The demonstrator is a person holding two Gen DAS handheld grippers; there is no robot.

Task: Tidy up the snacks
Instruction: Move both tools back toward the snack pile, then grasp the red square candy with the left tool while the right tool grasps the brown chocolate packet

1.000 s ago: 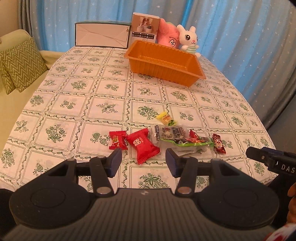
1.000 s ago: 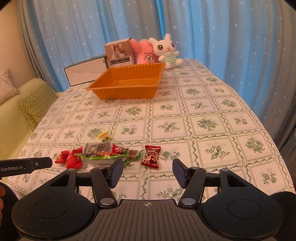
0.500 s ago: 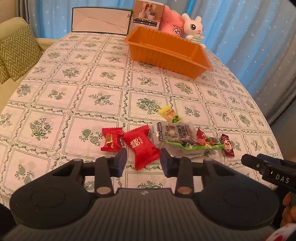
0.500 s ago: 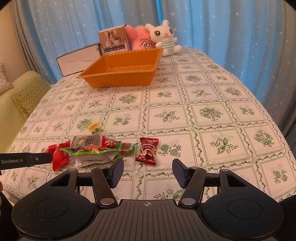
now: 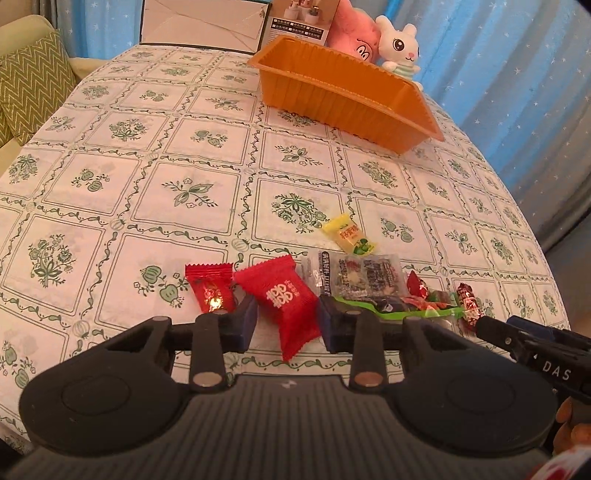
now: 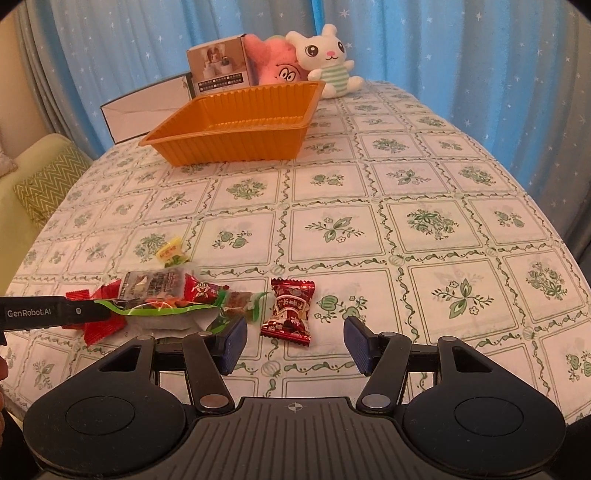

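Several wrapped snacks lie in a row near the table's front edge. My left gripper [image 5: 286,319] is open, its jaws either side of the large red candy packet [image 5: 286,301], close to it. A small red candy [image 5: 210,291] lies to its left; a grey packet [image 5: 364,273], a green-edged bag [image 5: 402,310] and a yellow candy [image 5: 349,236] lie to its right. My right gripper [image 6: 293,341] is open and empty just before the dark red candy [image 6: 290,312]. The empty orange tray [image 6: 236,127] stands at the far side.
Behind the tray [image 5: 343,96] stand a white rabbit plush [image 6: 327,61], a pink plush [image 6: 275,62], a printed box [image 6: 219,68] and a white flat box [image 5: 203,22]. A sofa with a green zigzag cushion [image 5: 29,96] is left of the table. Blue curtains hang behind.
Both grippers have moved forward and down toward the snacks. The left jaws have narrowed around the large red packet. The right jaws stay wide.
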